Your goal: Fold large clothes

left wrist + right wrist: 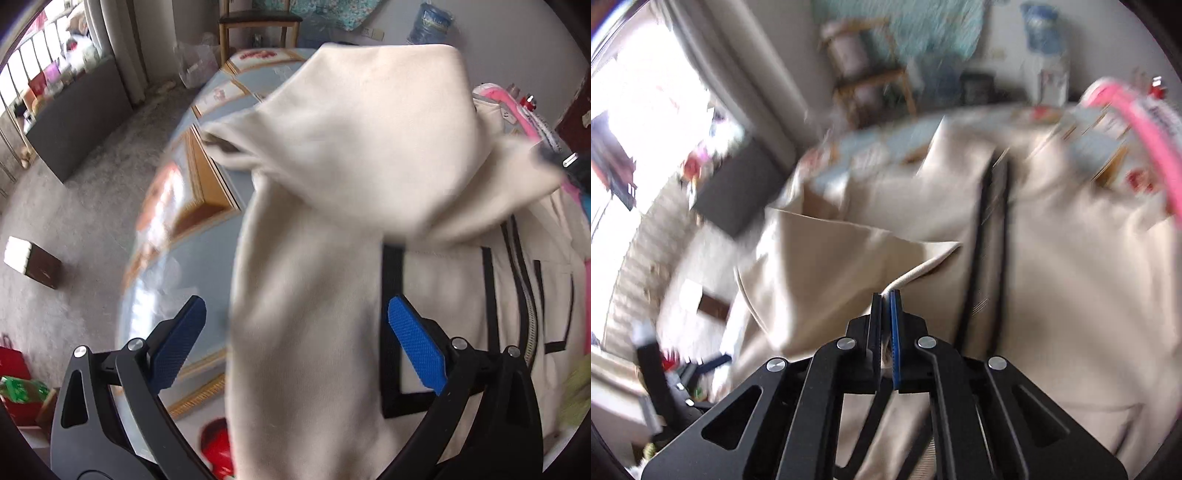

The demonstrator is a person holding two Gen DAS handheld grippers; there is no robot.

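Observation:
A cream zip-up jacket [332, 258] with black trim and a black zipper lies spread on a table with a light-blue patterned cloth [184, 240]. My left gripper [295, 332] is open above it, its blue pads wide apart on either side of a cream sleeve without pressing it. In the right wrist view my right gripper [886, 295] is shut on a folded edge of the jacket [1071, 277], and a flap of cloth rises from the table to its pads. That lifted flap hangs blurred across the upper half of the left wrist view.
Pink fabric [517, 107] lies at the table's far right edge [1145, 122]. A wooden chair [258, 22] and a blue water bottle [430, 22] stand behind the table. A dark low cabinet [81, 122] and a small box [33, 262] sit on the grey floor to the left.

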